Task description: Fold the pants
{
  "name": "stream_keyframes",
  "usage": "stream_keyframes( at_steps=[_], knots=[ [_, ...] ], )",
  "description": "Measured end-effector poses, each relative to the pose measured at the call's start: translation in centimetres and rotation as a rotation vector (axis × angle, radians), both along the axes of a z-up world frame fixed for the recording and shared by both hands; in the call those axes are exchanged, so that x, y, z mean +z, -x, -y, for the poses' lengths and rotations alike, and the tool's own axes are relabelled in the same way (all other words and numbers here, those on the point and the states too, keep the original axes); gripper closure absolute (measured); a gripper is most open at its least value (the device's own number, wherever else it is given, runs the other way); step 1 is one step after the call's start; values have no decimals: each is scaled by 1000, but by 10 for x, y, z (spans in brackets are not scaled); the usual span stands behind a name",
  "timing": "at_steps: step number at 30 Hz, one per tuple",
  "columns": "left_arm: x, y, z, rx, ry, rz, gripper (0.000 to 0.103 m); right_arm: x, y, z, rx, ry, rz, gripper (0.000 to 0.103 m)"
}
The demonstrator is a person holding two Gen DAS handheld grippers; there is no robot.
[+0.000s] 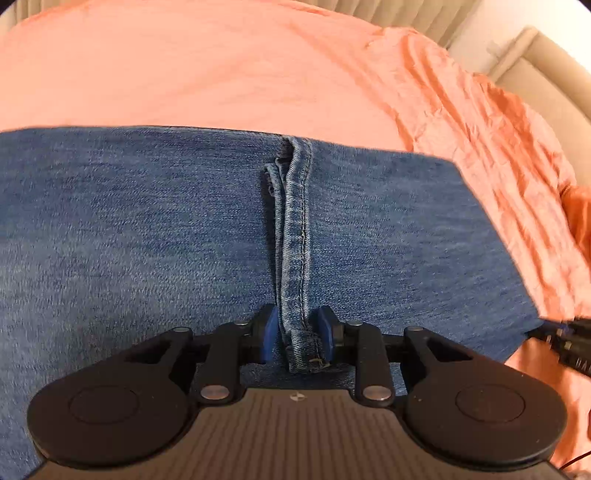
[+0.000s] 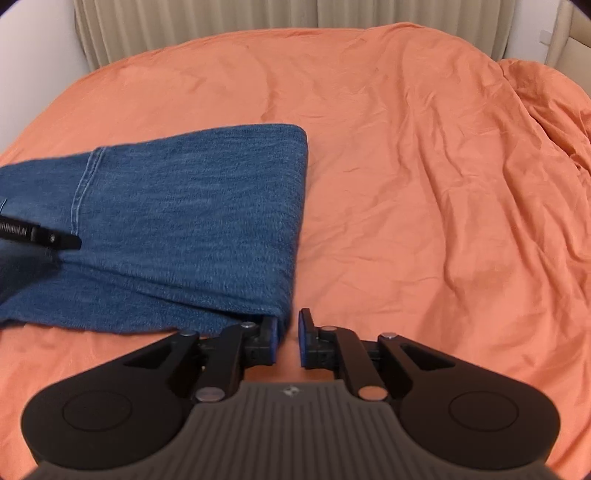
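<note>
Blue denim pants (image 1: 147,229) lie folded on an orange bedsheet (image 1: 184,66). In the left wrist view my left gripper (image 1: 297,332) is shut on the pants' hem (image 1: 295,258), a stitched doubled edge that runs up between the blue pads. In the right wrist view the folded pants (image 2: 184,221) lie at left, with their fold edge to the right. My right gripper (image 2: 288,336) is open, its left pad touching the near right corner of the pants with nothing between the jaws. The left gripper's black tip (image 2: 44,236) shows at far left.
The orange sheet (image 2: 424,184) is wrinkled to the right and bunched at the far right (image 2: 546,103). A beige ribbed headboard (image 2: 258,18) and a white wall lie behind the bed. The right gripper's tip (image 1: 565,339) shows at the right edge of the left wrist view.
</note>
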State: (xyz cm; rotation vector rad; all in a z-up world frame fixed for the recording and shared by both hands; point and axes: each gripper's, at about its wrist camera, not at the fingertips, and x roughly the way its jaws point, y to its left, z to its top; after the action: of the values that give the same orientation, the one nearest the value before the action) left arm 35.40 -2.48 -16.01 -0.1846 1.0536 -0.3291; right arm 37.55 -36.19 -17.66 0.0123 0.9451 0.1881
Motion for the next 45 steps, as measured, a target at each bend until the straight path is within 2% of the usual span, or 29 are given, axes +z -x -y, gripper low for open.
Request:
stream_keyframes(
  at_steps=[1, 3, 9, 13, 15, 18, 21, 23, 26, 31, 33, 37, 41, 45],
  knots=[
    [3, 3, -4, 6, 18, 4, 66, 4, 2, 2, 1, 12, -3, 88],
    [10, 12, -11, 18, 21, 22, 56, 13, 14, 5, -1, 15, 0, 88],
    [43, 46, -33, 54, 22, 96, 54, 46, 34, -9, 54, 86, 99, 89],
    [66, 58, -56, 39, 8, 120, 51, 59, 20, -36, 123, 129, 165, 89],
    [77, 58, -73, 18, -11, 114, 49, 59, 8, -50, 136, 186, 189, 89],
    [96, 56, -105, 42, -61, 116, 48, 50, -17, -58, 116, 212, 148, 90],
    [114, 55, -136, 65, -104, 127, 48, 27, -35, -57, 66, 173, 34, 90],
    [121, 54, -155, 78, -122, 122, 48, 11, -42, -57, 28, 185, -31, 90],
    [128, 57, -181, 104, -160, 119, 48, 17, -43, -64, 11, 189, -26, 89],
    [124, 68, -221, 157, -193, 124, 42, 54, -33, -100, 128, 204, 61, 89],
    [118, 73, -238, 204, -165, 118, 42, 66, -29, -119, 189, 210, 91, 89],
    [106, 87, -277, 323, -31, 122, 36, 81, -27, -162, 309, 224, 125, 86],
    [90, 99, -314, 426, 115, 137, 34, 83, -27, -202, 429, 261, 133, 84],
    [71, 109, -348, 564, 242, 149, 34, 78, -38, -228, 484, 305, 128, 84]
  ],
)
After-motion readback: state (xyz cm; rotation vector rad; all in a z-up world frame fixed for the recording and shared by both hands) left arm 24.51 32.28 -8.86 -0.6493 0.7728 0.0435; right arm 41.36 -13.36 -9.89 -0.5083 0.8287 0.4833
